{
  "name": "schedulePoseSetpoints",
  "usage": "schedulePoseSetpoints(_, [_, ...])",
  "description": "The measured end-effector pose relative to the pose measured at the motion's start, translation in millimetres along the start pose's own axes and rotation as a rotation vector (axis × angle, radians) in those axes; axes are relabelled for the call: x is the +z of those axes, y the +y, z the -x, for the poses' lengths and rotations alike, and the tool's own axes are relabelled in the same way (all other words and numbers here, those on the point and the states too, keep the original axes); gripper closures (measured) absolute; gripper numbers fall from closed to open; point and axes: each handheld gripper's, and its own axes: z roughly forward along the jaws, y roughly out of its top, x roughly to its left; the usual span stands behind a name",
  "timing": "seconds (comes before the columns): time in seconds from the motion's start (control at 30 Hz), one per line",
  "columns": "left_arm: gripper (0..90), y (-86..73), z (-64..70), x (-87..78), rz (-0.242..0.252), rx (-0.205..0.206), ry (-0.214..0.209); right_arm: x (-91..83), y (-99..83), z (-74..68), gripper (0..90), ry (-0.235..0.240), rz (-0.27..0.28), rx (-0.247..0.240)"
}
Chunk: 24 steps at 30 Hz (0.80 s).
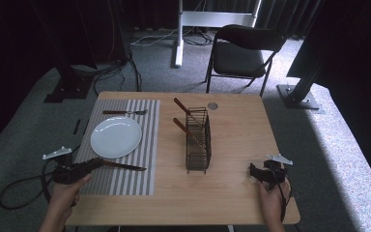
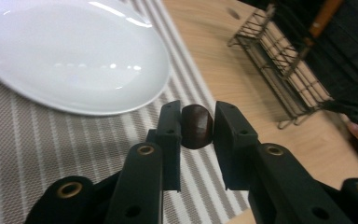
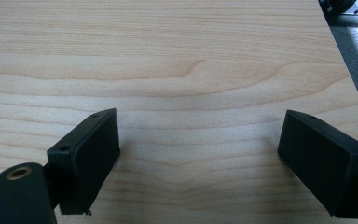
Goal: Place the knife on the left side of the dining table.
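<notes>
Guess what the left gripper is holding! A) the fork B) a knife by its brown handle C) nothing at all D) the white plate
B: the left gripper is shut on the brown handle of the knife, whose blade lies on the striped placemat just below the white plate.

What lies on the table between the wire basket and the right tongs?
Nothing: in the high view, the wooden table is bare between the wire basket and the right tongs.
</notes>
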Motion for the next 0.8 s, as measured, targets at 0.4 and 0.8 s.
schedulePoseSetpoints(0.4, [56.6, -11.9, -21.1, 16.3, -0.024, -0.028, 0.118, 0.0, 0.0, 0.0, 12.0, 0.0, 0.0, 0.0])
schedulePoseSetpoints(0.8, [44.5, -15.8, -30.2, 32.2, -0.055, -0.043, 0.187, 0.0, 0.0, 0.0, 12.0, 0.0, 0.0, 0.0])
